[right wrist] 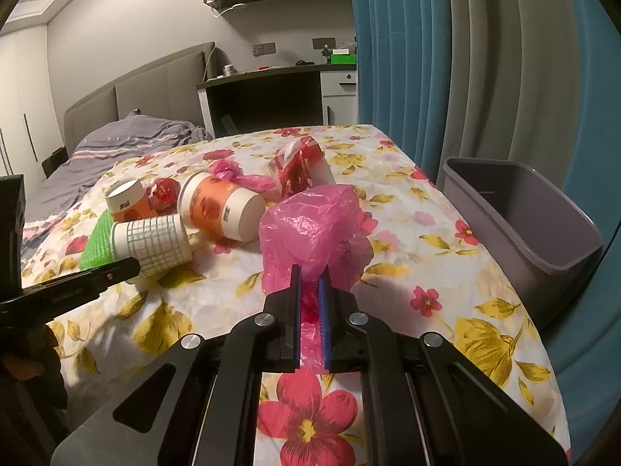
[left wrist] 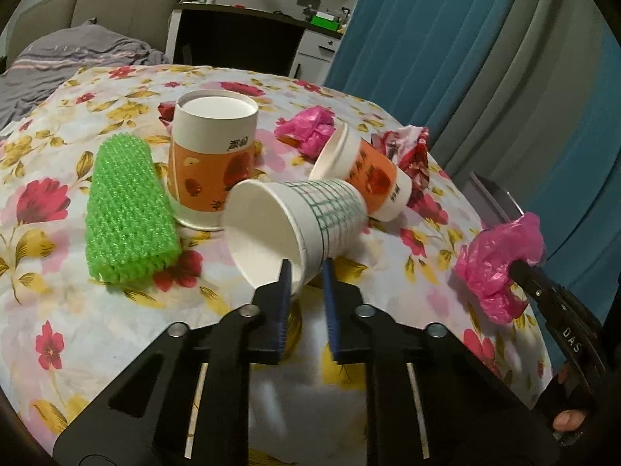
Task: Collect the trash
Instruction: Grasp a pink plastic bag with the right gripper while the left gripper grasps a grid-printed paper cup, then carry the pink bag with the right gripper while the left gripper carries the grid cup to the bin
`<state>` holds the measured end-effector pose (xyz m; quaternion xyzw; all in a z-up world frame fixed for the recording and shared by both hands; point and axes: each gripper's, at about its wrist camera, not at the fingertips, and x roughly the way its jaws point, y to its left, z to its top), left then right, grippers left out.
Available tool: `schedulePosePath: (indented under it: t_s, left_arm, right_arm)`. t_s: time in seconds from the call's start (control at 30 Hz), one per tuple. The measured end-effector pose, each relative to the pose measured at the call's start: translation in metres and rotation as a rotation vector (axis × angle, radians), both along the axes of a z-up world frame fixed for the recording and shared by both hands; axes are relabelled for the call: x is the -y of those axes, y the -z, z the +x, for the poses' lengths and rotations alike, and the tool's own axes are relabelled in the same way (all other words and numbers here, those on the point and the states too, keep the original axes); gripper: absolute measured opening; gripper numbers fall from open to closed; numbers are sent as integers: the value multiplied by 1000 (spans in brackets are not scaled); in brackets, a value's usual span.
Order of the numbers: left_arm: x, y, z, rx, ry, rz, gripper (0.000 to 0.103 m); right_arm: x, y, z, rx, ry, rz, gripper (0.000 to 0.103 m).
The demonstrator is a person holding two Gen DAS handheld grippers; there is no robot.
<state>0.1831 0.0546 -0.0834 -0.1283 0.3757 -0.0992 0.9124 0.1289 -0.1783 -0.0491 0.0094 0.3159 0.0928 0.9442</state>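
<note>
Pink plastic bag (right wrist: 310, 233), crumpled, sits clamped in the right gripper (right wrist: 309, 272) above the floral table's (right wrist: 485, 330) right side. Likely next: carry it right, over the grey bin (right wrist: 543, 240). Left gripper (left wrist: 304, 268), jaws parted, straddles the checked cup's (left wrist: 295, 221) rim.

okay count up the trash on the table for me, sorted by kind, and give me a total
Paper cups: 3, one upright, one orange on its side, one checked on its side.
Pink plastic bags: 2, one in the right gripper, one on the table.
Red patterned wrappers: 2.
Green sponge: 1.
Total: 8
</note>
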Motion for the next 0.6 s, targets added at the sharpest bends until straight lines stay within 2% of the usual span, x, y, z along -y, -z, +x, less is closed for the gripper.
schedulePosePath:
  t_s: [0.1, 0.6]
  left_arm:
    - [5, -2, -3, 13, 9, 8, 2]
    - [19, -20, -38, 78, 11, 13, 2]
  right_arm:
    - [1, 0, -3, -1, -3, 4, 9]
    - [16, -2, -18, 1, -11, 22, 9]
